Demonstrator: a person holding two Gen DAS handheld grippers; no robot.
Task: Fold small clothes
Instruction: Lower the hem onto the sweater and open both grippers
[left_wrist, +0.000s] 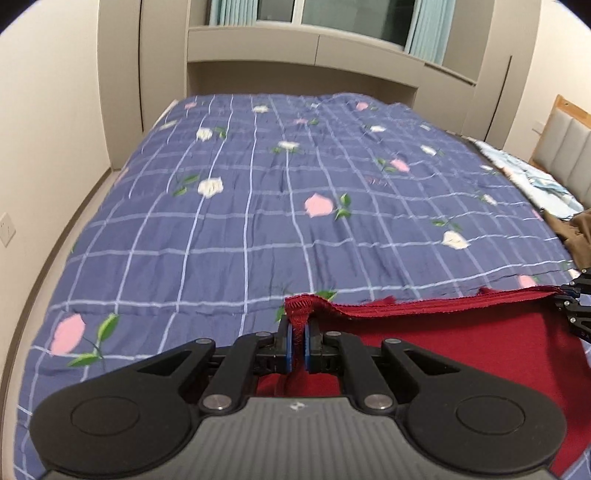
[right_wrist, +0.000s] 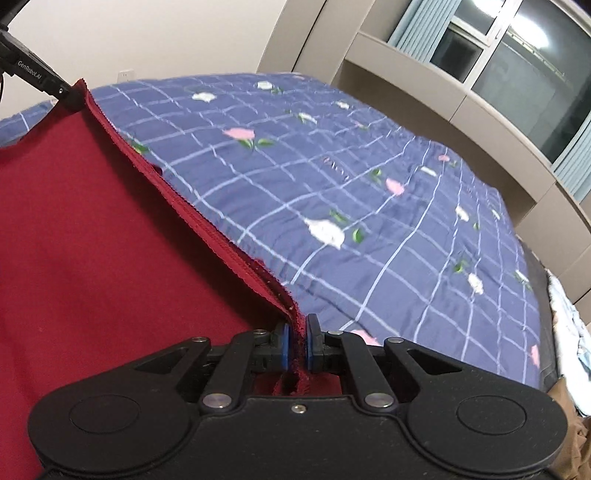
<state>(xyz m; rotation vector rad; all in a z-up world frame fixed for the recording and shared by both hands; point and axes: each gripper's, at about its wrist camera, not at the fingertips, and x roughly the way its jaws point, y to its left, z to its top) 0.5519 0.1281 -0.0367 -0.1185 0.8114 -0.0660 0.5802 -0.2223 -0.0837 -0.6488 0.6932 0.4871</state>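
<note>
A dark red garment (left_wrist: 461, 332) is held stretched above the bed between both grippers. My left gripper (left_wrist: 298, 332) is shut on its left corner, the stitched hem bunched between the blue pads. My right gripper (right_wrist: 297, 334) is shut on the other corner of the same hem (right_wrist: 184, 206). The red garment (right_wrist: 92, 240) fills the left of the right wrist view. The right gripper shows at the right edge of the left wrist view (left_wrist: 574, 310); the left gripper shows at the top left of the right wrist view (right_wrist: 70, 94).
A blue checked bedspread (left_wrist: 258, 221) with pink and white flowers covers the bed. A brown cloth (left_wrist: 576, 236) and a pale blue cloth (left_wrist: 535, 181) lie at the right side by the headboard (left_wrist: 569, 147). Walls, cabinets and a window (left_wrist: 343, 18) surround the bed.
</note>
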